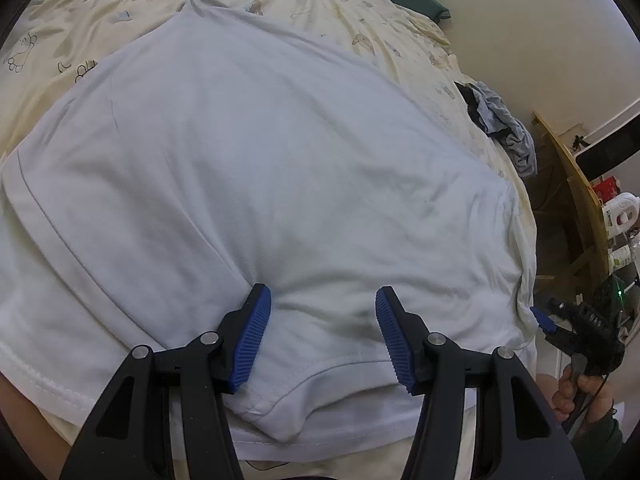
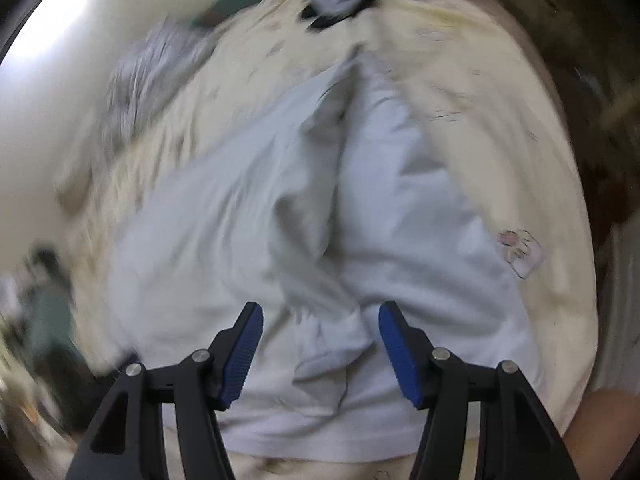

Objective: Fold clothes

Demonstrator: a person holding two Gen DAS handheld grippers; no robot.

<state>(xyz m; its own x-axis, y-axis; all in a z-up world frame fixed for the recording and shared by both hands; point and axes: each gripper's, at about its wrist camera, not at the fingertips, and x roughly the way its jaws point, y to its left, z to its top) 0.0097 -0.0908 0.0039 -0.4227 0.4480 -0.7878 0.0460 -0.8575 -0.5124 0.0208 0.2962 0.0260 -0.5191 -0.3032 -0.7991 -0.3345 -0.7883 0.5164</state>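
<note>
Left wrist view: sharp, evenly lit by soft diffuse light, faint shadows in the folds of the white shirt (image 1: 256, 168); fisheye bending and dark vignette at the corners. Right wrist view: heavy motion blur, overexposed glare at upper left.

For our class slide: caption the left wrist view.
Left gripper open over a white T-shirt spread on the patterned bedsheet.
</note>
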